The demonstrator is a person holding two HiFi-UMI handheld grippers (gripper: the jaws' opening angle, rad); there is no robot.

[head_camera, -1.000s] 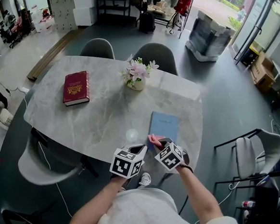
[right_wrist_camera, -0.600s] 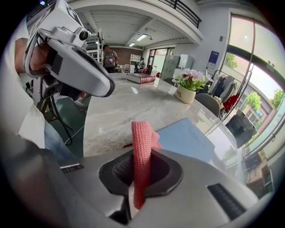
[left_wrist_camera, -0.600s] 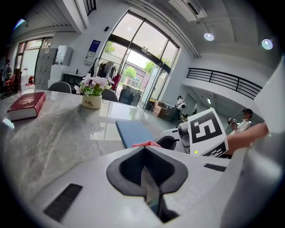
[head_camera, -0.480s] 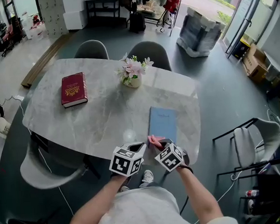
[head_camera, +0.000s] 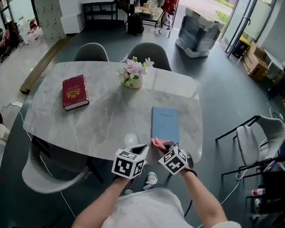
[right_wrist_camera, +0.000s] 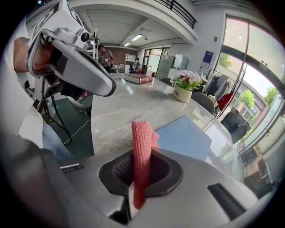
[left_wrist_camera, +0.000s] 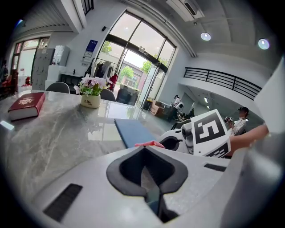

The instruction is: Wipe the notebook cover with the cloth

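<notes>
Here, pink knitted cloth (right_wrist_camera: pixel 141 153) — folded, upright — beside plain blue notebook (head_camera: pixel 165 124).

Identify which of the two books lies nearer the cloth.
The blue notebook, right beside the pink cloth; the red book lies far across the table.

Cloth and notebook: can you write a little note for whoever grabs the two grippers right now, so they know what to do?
Right gripper: shut on the pink cloth, which sticks up from between its jaws.
Left gripper: shut, with nothing in it, held just left of the right one.
Blue notebook: closed and flat on the table, near the person's edge.
Done: the cloth is gripped and sits at the notebook's near edge. I cannot tell if it touches the cover.
Left: press the cloth onto the cover and wipe across it.
</notes>
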